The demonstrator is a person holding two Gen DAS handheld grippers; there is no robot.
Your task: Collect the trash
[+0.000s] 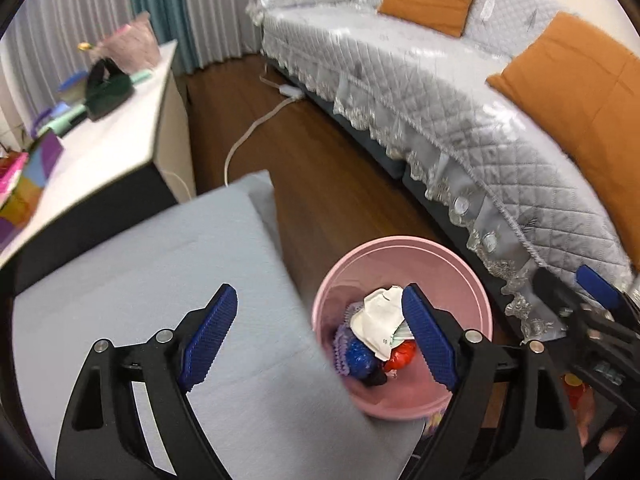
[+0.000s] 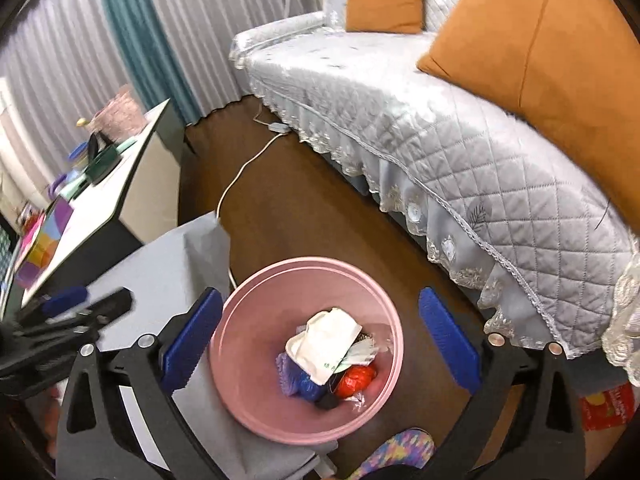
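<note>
Pink bin (image 2: 240,360) holds trash (image 2: 328,360); both grippers' jaws gape empty.

Trash (image 2: 332,356) in bin (image 2: 256,412) beside sofa (image 2: 460,152)

The lower pieces of trash in the pink bin (image 2: 256,412) are hidden under a white wrapper (image 2: 326,344), so only blue, red and purple scraps can be made out. Beside the bin, a red packet (image 2: 608,406) is partly covered by the sofa cover's lace hem (image 2: 520,304). The cluttered items on the white table (image 1: 108,148) beyond the bin are too blurred to be identified.
</note>
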